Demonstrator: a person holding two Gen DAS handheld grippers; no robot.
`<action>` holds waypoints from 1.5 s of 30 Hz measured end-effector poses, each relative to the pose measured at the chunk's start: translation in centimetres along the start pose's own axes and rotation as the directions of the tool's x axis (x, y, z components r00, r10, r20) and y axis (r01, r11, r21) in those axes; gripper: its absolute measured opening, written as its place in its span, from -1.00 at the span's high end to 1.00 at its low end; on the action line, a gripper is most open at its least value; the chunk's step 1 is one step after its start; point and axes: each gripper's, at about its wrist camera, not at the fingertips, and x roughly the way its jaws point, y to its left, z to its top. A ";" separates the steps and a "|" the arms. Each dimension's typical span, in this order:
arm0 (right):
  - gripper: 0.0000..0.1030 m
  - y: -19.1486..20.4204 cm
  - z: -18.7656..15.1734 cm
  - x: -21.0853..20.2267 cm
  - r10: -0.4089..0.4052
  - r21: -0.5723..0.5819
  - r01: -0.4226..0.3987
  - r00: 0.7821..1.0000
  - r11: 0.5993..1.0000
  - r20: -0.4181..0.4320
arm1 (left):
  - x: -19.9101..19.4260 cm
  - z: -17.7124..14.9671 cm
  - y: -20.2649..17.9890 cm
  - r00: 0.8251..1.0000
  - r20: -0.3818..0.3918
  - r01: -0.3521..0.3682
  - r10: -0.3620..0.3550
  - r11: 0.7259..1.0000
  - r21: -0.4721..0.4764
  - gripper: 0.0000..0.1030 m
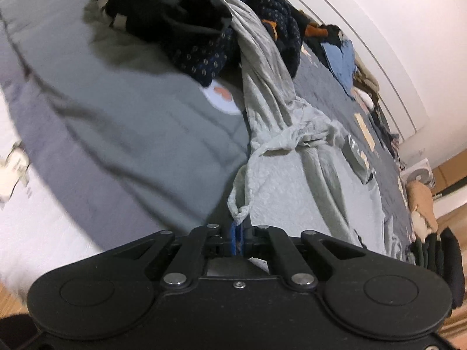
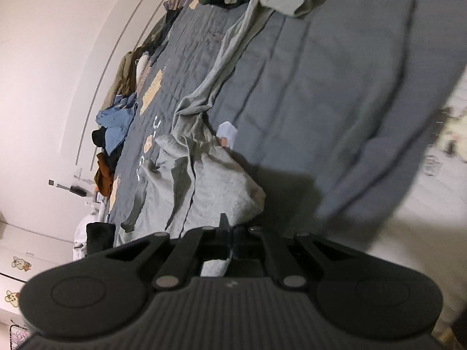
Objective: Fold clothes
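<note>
A light grey garment (image 1: pixel 294 157) lies stretched and rumpled across the dark grey quilt (image 1: pixel 122 134) on the bed. My left gripper (image 1: pixel 238 227) is shut on a bunched edge of it, the cloth pinched between the blue pads. In the right wrist view the same grey garment (image 2: pixel 204 180) runs up the quilt (image 2: pixel 321 93) in a long strip. My right gripper (image 2: pixel 230 230) is shut on its near edge, the fabric folding over right at the fingertips.
A heap of dark and dotted navy clothes (image 1: pixel 204 29) sits at the far end of the bed. More clothes, blue (image 2: pixel 116 122), brown and olive, line the wall side. Folded dark clothes (image 1: pixel 437 250) lie at the bed's right edge. White sheet (image 2: pixel 408 233) shows beside the quilt.
</note>
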 end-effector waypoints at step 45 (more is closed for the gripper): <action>0.37 2.3 -2.2 -8.0 -0.152 -0.461 0.200 0.978 0.865 0.141 | -5.3 -2.1 -5.3 0.979 0.202 -0.131 0.035 0.865 0.484 0.29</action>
